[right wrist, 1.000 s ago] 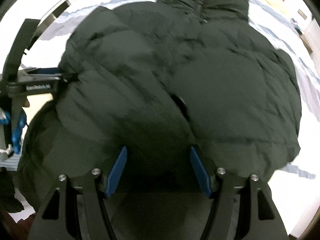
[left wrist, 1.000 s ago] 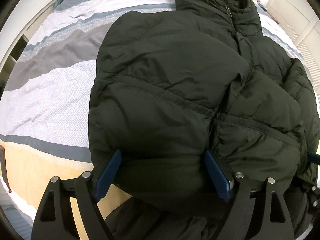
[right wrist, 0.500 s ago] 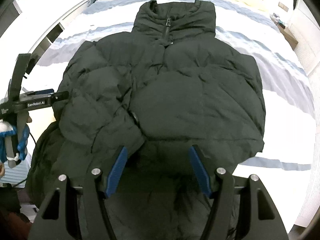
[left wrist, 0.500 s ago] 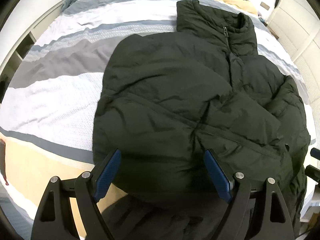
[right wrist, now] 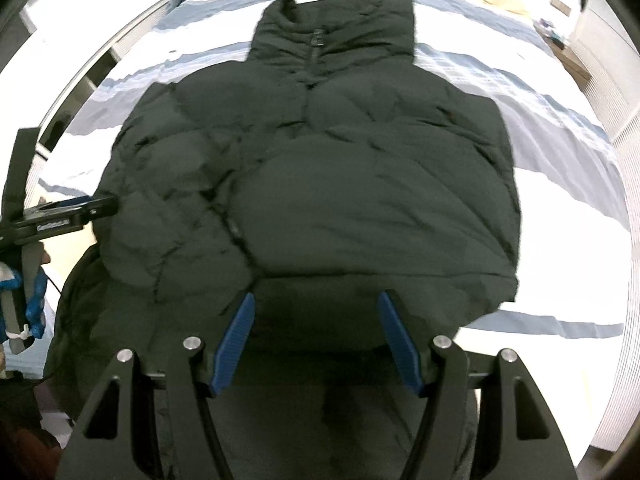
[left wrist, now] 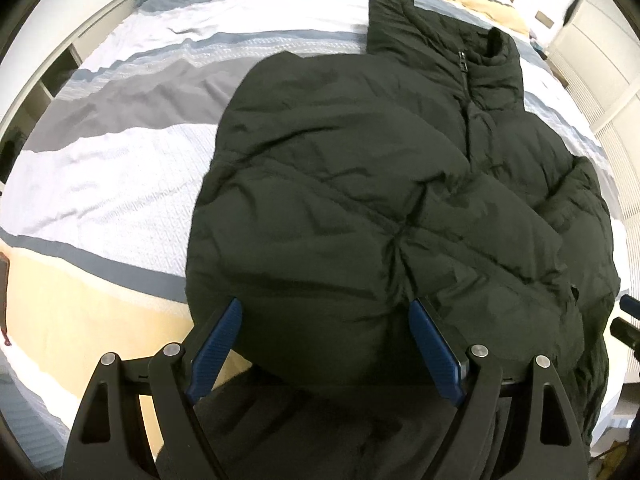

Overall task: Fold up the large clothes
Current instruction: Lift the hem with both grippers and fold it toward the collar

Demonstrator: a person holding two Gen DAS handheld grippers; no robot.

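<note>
Both tongs hang above the near hem of a dark green quilted puffer jacket [right wrist: 360, 184] that lies spread on a bed with a striped cover in white, grey, blue and tan [left wrist: 120, 168]. The left gripper [left wrist: 326, 344] has its blue-padded jaws standing wide apart, with the puffy near edge of the jacket bulging up between them; whether the pads press on the cloth cannot be told, as nothing looks pinched. The right gripper [right wrist: 316, 344] has its jaws apart too, somewhat narrower, over the jacket's lower edge, and no fold is clamped between them.

From the right wrist view the whole jacket is seen head-on: both shoulders, the high collar [right wrist: 336, 28] and the zip running down from it. The left gripper also appears there from the side, at the jacket's left edge, along with the person's hand in a blue and white glove [right wrist: 24, 296]. The left wrist view shows none of that hand; it gives instead the wide stretch of bedcover to the left, and the sleeve folded in across the jacket's front.

The jacket's long axis runs near to far: its hem is nearest the tongs, and its collar points to the far end of the bed. Its front faces up.
</note>
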